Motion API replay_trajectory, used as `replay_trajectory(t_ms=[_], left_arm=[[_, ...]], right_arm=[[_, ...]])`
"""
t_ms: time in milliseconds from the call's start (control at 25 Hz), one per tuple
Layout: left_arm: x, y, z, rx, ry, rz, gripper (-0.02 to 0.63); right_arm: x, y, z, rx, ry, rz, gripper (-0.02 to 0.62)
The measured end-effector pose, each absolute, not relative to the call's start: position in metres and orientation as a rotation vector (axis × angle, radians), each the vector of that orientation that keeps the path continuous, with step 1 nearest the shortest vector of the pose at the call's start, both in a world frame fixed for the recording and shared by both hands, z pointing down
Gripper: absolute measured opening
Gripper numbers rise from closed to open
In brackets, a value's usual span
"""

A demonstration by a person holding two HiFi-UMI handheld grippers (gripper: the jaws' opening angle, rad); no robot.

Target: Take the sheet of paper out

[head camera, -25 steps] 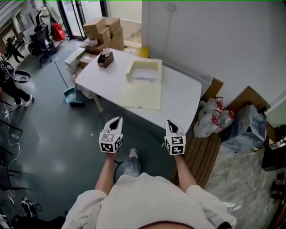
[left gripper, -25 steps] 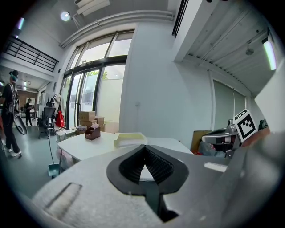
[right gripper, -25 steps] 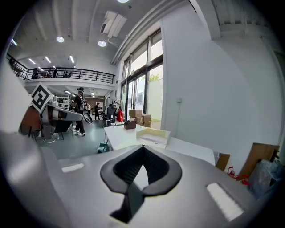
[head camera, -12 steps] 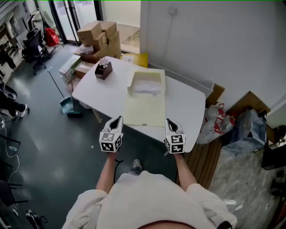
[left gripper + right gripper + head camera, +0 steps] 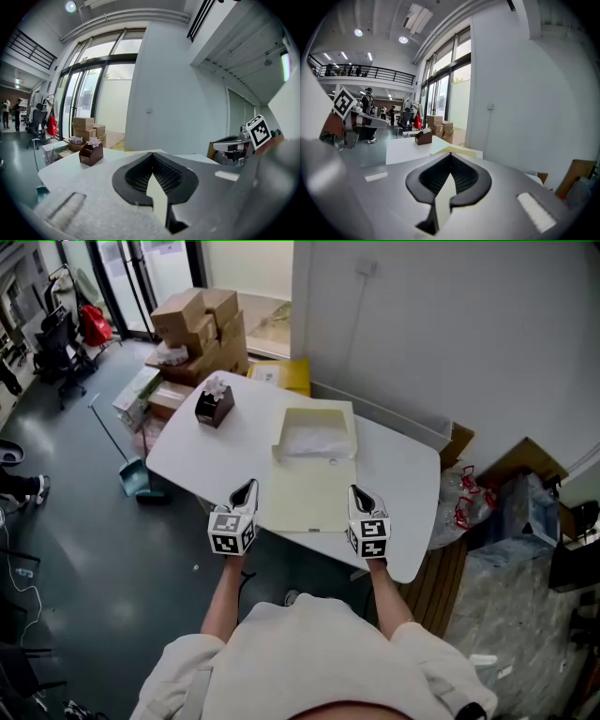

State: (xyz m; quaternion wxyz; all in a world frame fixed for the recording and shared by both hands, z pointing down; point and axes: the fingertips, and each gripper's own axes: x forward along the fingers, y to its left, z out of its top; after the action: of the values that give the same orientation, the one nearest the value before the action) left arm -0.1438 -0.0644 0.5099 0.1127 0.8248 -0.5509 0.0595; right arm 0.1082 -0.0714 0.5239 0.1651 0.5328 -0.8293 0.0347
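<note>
On the table (image 5: pixel 403 474) the sheet of paper (image 5: pixel 314 441) is seated in the box file (image 5: pixel 309 495); left tool (image 5: pixel 247 489) and right tool (image 5: pixel 360 495), closed and empty, are to be opened before its edge is pinched.

Bright daylight from tall windows (image 5: pixel 89 89), soft shadows, fisheye warp, dark corners in gripper views

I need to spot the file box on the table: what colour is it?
Pale yellow: the file box shows clearest in the head view.
</note>
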Motion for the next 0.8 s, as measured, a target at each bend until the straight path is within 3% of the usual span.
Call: replay_trajectory(t_ms=[800], left_arm=[[-0.148, -0.138, 0.552, 2.386, -1.529, 0.231, 0.001]], right_arm=[[0.094, -0.146, 0.549, 1.5, -2.326, 0.137, 0.0]])
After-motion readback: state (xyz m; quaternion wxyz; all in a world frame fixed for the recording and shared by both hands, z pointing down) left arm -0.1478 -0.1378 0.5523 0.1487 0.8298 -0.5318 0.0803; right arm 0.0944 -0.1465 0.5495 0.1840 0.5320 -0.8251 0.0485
